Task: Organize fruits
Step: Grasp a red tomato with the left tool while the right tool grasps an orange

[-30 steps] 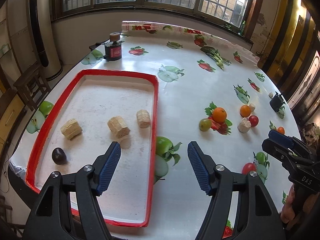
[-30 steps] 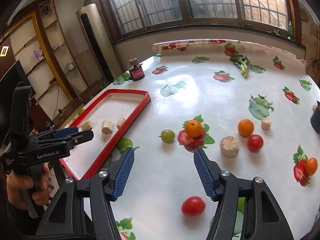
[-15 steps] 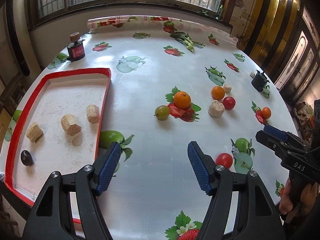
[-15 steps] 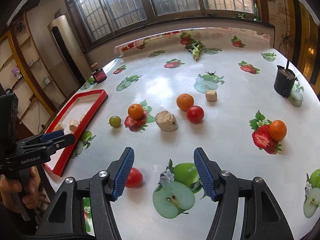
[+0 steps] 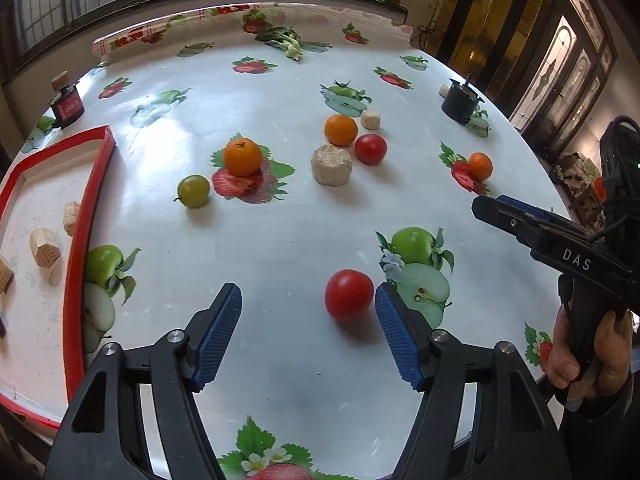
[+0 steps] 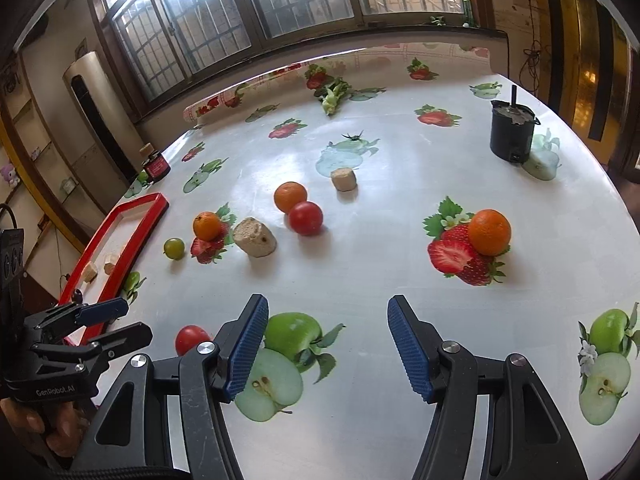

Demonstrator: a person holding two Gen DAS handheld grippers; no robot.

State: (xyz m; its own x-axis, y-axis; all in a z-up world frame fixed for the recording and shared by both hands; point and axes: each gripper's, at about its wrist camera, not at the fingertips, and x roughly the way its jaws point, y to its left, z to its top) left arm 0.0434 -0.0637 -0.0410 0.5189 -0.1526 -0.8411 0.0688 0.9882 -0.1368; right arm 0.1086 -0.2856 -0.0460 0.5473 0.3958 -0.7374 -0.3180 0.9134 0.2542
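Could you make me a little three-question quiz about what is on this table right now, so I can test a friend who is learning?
1. True or false: the left gripper is already squeezing the near red tomato.
2. How many oranges lie loose on the tablecloth?
A. one
B. three
C. five
3. Fill in: the cork-like chunks at the left lie inside the red ____.

Key
1. False: its jaws stand open and the tomato sits close to one finger, unpressed.
2. B: one on a printed strawberry, one beside the far tomato, one near the right edge.
3. tray.
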